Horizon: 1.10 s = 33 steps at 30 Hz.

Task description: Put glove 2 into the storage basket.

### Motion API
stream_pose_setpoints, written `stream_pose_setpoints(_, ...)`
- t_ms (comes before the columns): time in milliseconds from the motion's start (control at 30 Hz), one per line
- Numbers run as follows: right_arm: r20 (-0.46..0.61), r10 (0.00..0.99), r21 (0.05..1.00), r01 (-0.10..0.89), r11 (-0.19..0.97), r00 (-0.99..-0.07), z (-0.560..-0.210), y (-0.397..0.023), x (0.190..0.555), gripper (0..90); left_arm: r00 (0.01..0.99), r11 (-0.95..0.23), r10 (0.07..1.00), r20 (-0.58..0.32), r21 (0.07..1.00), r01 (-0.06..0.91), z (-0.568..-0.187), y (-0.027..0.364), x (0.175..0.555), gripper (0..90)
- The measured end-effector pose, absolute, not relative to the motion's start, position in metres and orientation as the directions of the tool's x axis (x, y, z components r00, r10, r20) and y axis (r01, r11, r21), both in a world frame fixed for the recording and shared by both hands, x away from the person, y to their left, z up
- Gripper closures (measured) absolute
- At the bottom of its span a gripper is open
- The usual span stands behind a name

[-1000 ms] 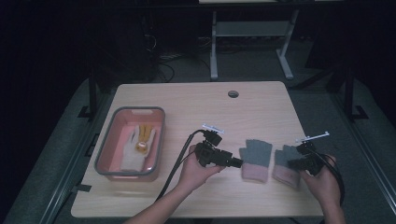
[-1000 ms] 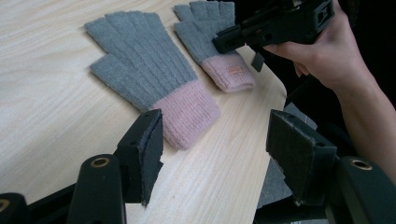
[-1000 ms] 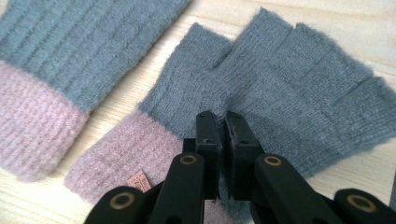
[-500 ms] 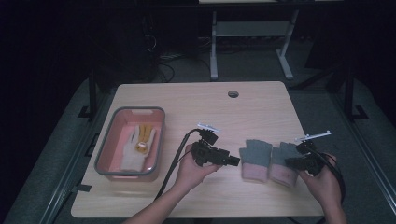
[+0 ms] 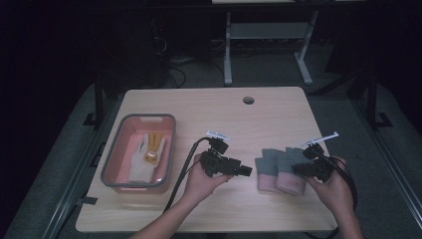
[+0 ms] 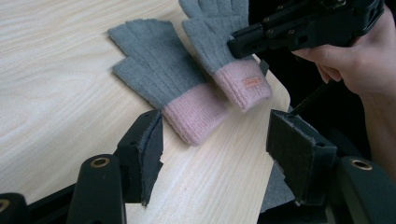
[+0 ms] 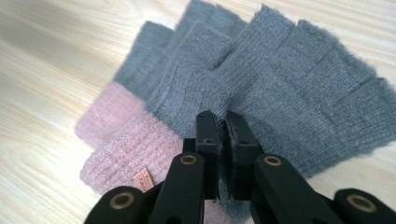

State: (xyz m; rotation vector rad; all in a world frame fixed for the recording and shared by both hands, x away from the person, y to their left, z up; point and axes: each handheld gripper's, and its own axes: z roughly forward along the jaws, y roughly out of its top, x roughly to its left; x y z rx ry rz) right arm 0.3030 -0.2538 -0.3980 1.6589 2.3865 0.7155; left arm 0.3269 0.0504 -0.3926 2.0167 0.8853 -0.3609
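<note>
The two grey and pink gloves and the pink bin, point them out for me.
glove with the tag [image 6: 224, 56], left gripper view, grey palm.
other glove [image 6: 156, 70], left gripper view, grey palm.
pink bin [image 5: 171, 149], high view, right rim.

two gloves [image 5: 278, 171] overlapping on the table [image 5: 224, 114], right of a tray [image 5: 112, 162] holding another glove [image 5: 144, 157]

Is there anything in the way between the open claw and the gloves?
No, nothing visible. The left claw is open just short of the pink cuff of the near glove, with only bare table between them. The right claw is shut on the other glove, farther off, not in that gap.
</note>
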Motion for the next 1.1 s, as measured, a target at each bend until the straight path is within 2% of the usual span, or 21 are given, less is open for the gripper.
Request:
stream_pose_setpoints(567, 0.124, 0.883, 0.415, 0.832, 0.368, -0.453, -0.403, -0.209, 0.328, 85.3, 0.691, -0.344, 0.458, -0.559, 0.606, 0.718, -0.396, 0.056, 0.329, 36.7)
stream_pose_setpoints(1100, 0.111, 0.876, 0.374, 0.836, 0.401, -0.47, -0.414, -0.2, 0.34, 83.4, 0.674, -0.338, 0.461, -0.578, 0.587, 0.735, -0.403, 0.055, 0.332, 36.8)
